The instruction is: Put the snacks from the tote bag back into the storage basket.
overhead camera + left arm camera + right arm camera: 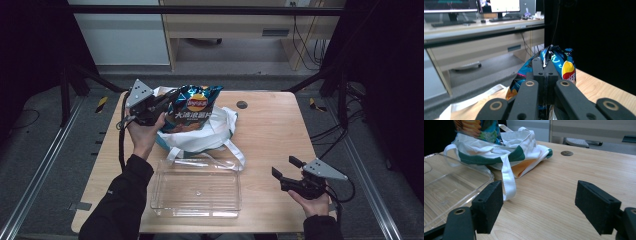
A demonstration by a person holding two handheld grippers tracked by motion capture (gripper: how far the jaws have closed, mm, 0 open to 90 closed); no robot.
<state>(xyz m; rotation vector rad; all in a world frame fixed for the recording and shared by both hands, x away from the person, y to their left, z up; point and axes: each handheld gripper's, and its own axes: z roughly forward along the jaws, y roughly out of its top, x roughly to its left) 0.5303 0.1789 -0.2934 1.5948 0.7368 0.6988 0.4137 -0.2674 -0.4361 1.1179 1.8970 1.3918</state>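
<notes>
A blue bag of potato chips (194, 108) hangs in the air above a white cloth tote bag (212, 134) with green trim. My left gripper (169, 98) is shut on the chip bag's crimped top edge (548, 55), its jaws pressed together on the foil. The chip bag's lower end (480, 128) sits just over the tote bag (506, 152). My right gripper (286, 168) rests low over the table's near right part, open, with nothing between its pads (487, 206).
A clear plastic tray (196, 189) lies empty at the near middle of the wooden table (270, 125), close to the tote's straps (507, 177). A round cable hole (242, 104) sits at the far side. Desks and cables stand beyond the table.
</notes>
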